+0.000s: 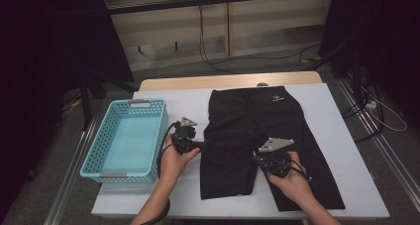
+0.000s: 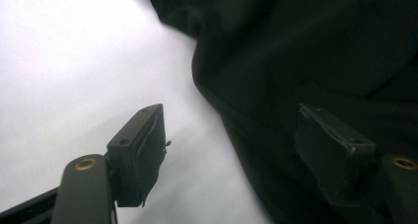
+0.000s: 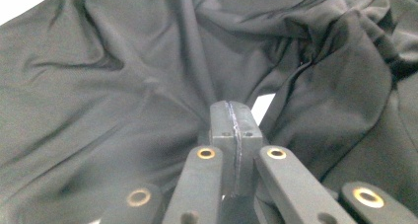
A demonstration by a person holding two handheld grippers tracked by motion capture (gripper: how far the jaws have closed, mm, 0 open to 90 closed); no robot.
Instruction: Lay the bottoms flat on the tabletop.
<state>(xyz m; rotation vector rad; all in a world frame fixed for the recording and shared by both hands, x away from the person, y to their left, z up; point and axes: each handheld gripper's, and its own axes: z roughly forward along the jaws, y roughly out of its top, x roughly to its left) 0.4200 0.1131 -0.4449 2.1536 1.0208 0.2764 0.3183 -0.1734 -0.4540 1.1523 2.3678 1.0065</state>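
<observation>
Lying flat at the worktop's (image 1: 341, 150) centre, the black shorts (image 1: 247, 121) look light, limp and slippery; hems grip best. Left hand-held gripper (image 2: 231, 150) gapes astride the 9 o'clock edge. Right hand-held gripper (image 3: 231, 120) looks pinched shut on cloth in its own view; the high view hides that.

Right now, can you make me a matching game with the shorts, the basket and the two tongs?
Things:
1. black shorts
2. basket
3. left tongs
4. right tongs

States:
A. shut, pinching fabric
B. turquoise, nothing inside
C. spread flat on the white table
D. open, at the shorts' edge

Pairs: 1-C, 2-B, 3-D, 4-A
</observation>
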